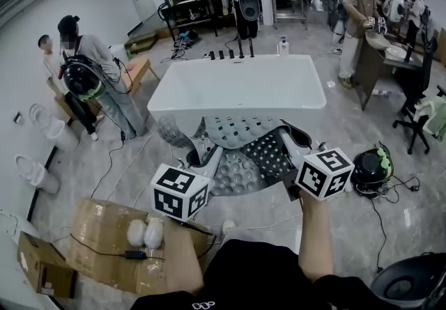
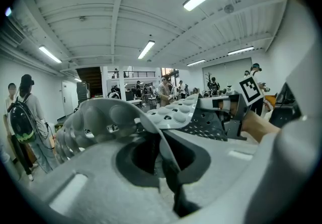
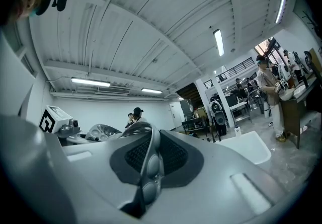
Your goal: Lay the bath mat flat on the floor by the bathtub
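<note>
A grey bath mat [image 1: 240,136] with round bumps and holes hangs crumpled in the air just in front of the white bathtub [image 1: 237,84]. My left gripper [image 1: 203,155] is shut on its left edge and my right gripper [image 1: 291,140] on its right edge. In the left gripper view the mat [image 2: 168,112] folds up out of the closed jaws of the left gripper [image 2: 162,165], with the other gripper's marker cube [image 2: 250,88] beyond. In the right gripper view a thin fold of the mat [image 3: 150,155] is pinched in the right gripper [image 3: 147,177], and the bathtub [image 3: 249,148] lies to the right.
A flat cardboard box [image 1: 104,232] with a cable lies at my lower left. Two people [image 1: 87,72] stand left of the tub; another person [image 1: 359,19] is at a desk far right. An office chair [image 1: 417,117], a black round device [image 1: 369,169] and floor cables sit to the right.
</note>
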Action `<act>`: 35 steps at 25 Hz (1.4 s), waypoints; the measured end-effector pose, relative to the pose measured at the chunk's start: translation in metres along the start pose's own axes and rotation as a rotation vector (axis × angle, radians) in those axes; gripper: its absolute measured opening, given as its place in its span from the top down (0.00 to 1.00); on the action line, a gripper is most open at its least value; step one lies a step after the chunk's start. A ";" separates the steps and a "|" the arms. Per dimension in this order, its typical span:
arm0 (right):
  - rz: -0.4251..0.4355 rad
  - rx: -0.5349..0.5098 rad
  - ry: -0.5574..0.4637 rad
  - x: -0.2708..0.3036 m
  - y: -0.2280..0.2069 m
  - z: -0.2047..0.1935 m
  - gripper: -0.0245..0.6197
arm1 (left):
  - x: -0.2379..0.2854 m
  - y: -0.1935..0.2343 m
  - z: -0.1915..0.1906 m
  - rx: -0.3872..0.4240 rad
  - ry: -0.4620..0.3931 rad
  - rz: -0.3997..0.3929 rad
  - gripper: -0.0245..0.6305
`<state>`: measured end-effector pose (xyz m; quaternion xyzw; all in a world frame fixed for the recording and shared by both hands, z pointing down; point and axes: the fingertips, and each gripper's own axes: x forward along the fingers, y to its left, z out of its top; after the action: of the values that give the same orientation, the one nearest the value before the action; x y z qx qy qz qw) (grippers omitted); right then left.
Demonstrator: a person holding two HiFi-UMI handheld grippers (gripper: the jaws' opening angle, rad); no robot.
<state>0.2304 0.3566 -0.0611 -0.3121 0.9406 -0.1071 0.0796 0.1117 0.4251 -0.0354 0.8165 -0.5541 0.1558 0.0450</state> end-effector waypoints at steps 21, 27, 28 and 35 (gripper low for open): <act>-0.087 -0.018 0.054 0.098 -0.044 -0.025 0.94 | 0.090 0.096 -0.018 -0.048 0.002 -0.058 0.94; -0.119 0.051 0.081 0.154 -0.072 -0.057 0.93 | 0.132 0.146 -0.040 -0.073 0.065 -0.079 0.94; -0.124 0.064 0.088 0.167 -0.078 -0.060 0.93 | 0.140 0.158 -0.041 -0.075 0.081 -0.080 0.94; -0.151 0.125 0.092 0.253 -0.093 -0.071 0.93 | 0.177 0.239 -0.042 -0.062 0.140 -0.093 0.94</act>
<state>0.0675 0.1412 0.0098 -0.3715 0.9085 -0.1856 0.0474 -0.0571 0.1862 0.0341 0.8268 -0.5155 0.1929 0.1160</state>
